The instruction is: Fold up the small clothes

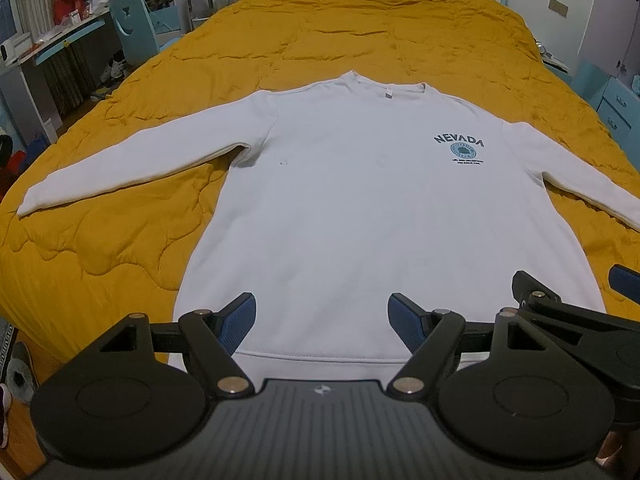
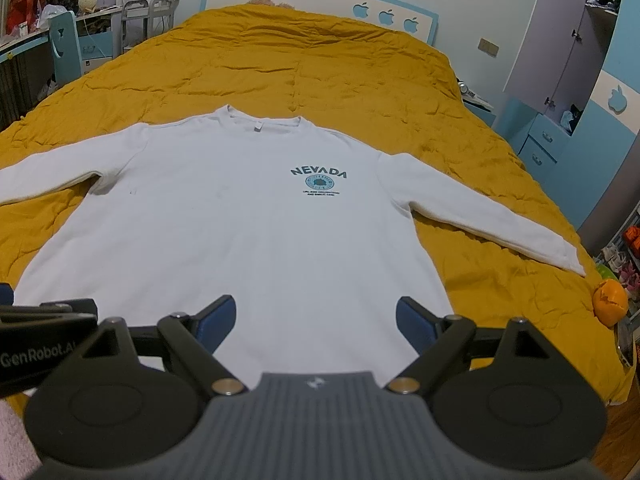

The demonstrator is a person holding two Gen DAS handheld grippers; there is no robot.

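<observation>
A white long-sleeved sweatshirt [image 1: 352, 200] with a blue "NEVADA" print lies flat, front up, on the mustard quilt [image 1: 360, 28], both sleeves spread out sideways and the collar at the far end. It also shows in the right wrist view [image 2: 240, 232]. My left gripper [image 1: 322, 318] is open and empty, hovering over the hem near its middle. My right gripper [image 2: 316, 320] is open and empty over the hem's right part; it also shows at the right edge of the left wrist view [image 1: 572, 292].
The quilt [image 2: 460, 128] covers a wide bed. A desk and blue chair [image 1: 132, 24] stand to the left. Blue drawers [image 2: 540, 140] and a wardrobe stand to the right. An orange object [image 2: 610, 300] sits at the bed's right edge.
</observation>
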